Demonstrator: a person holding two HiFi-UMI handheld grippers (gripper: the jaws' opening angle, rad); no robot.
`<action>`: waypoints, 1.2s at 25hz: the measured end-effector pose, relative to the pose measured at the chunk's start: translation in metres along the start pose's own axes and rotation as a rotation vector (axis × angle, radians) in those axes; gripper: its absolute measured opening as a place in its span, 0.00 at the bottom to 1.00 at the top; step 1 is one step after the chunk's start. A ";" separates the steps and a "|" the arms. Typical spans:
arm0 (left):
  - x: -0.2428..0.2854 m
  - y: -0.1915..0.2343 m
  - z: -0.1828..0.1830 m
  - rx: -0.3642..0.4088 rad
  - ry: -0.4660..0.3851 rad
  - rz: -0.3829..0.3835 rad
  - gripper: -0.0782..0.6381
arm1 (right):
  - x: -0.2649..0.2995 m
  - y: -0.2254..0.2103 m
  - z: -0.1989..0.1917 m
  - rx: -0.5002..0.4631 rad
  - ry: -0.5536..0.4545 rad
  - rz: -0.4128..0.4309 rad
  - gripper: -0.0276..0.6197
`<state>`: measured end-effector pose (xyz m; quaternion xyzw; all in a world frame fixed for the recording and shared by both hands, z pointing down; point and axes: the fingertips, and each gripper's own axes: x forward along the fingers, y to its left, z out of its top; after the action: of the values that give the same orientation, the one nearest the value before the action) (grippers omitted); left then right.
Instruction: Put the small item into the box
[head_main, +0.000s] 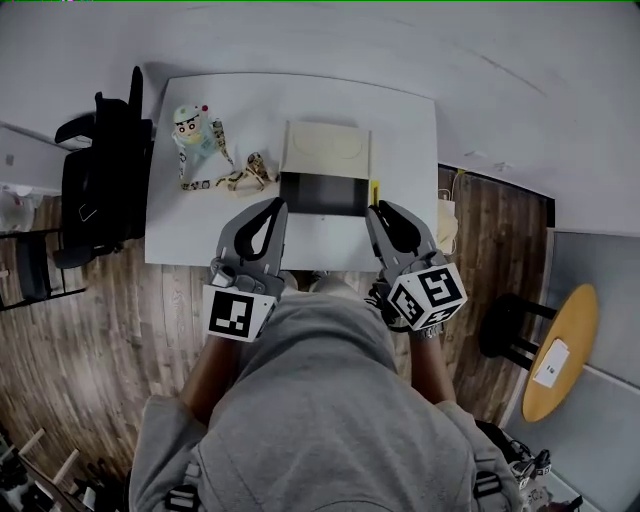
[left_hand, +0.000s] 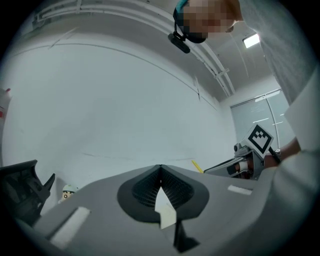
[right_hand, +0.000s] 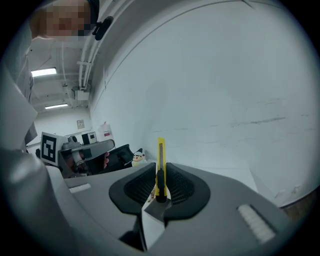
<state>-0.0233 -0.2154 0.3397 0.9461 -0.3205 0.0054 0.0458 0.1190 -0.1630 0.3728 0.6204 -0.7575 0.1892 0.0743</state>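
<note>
The box (head_main: 323, 170) lies open on the white table (head_main: 400, 130), its pale lid folded back and its dark inside facing up. A yellow utility knife (head_main: 375, 192) stands upright just off the box's right edge, and my right gripper (head_main: 379, 212) is shut on it. In the right gripper view the knife (right_hand: 160, 162) sticks up between the closed jaws of that gripper (right_hand: 160, 186). My left gripper (head_main: 272, 214) hovers at the box's front left corner. Its jaws are shut with nothing between them (left_hand: 160, 172).
A cartoon figure toy (head_main: 191, 130) and a small wooden model (head_main: 246, 176) lie on the table left of the box. A black chair (head_main: 100, 180) stands at the table's left side. A round yellow table (head_main: 562, 350) is on the wooden floor to the right.
</note>
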 end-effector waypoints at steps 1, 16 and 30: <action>0.002 0.005 -0.001 -0.003 -0.009 -0.008 0.11 | 0.003 0.000 0.001 0.000 -0.002 -0.013 0.17; 0.024 0.022 -0.039 -0.050 0.086 -0.084 0.11 | 0.068 -0.007 -0.039 -0.104 0.202 0.015 0.17; 0.053 0.014 -0.065 -0.076 0.124 -0.088 0.11 | 0.107 -0.018 -0.093 -0.092 0.371 0.086 0.17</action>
<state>0.0111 -0.2528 0.4076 0.9548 -0.2750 0.0498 0.1015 0.1019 -0.2286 0.4990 0.5378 -0.7646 0.2684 0.2325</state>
